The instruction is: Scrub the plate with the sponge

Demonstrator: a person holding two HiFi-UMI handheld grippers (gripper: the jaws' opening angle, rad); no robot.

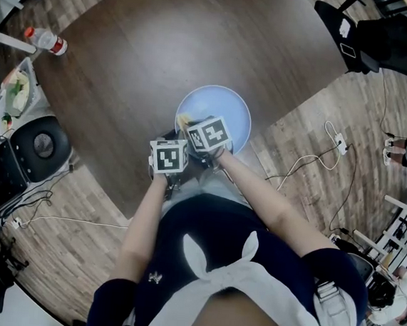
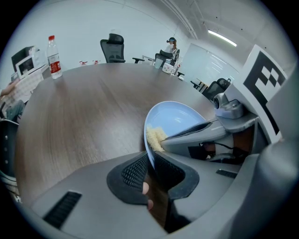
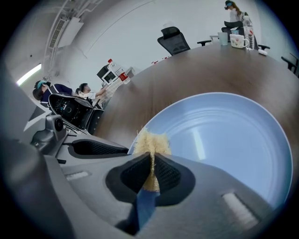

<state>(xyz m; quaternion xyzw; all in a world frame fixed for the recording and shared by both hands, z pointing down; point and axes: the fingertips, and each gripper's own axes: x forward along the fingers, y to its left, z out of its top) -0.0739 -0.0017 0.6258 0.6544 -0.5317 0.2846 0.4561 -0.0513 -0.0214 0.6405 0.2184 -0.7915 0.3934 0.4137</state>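
Note:
A pale blue plate [image 1: 223, 110] rests near the front edge of the dark wooden table [image 1: 149, 53], tipped up on its near side. My left gripper [image 1: 168, 171] is shut on the plate's rim [image 2: 148, 154], holding the plate [image 2: 175, 119] tilted. My right gripper [image 1: 192, 132] is shut on a yellow sponge with a blue backing [image 3: 150, 148]. The sponge's yellow edge [image 2: 155, 137] presses on the plate's inner face [image 3: 224, 140] close to the near rim. In the head view the sponge [image 1: 184, 121] shows as a small yellow patch beside the marker cubes.
A water bottle [image 1: 47, 39] lies at the table's far left; the same bottle [image 2: 54, 57] shows upright in the left gripper view. Office chairs [image 2: 113, 46] stand behind the table. A mug [image 3: 238, 41] stands at the far end. Cables and a power strip [image 1: 340, 143] lie on the floor.

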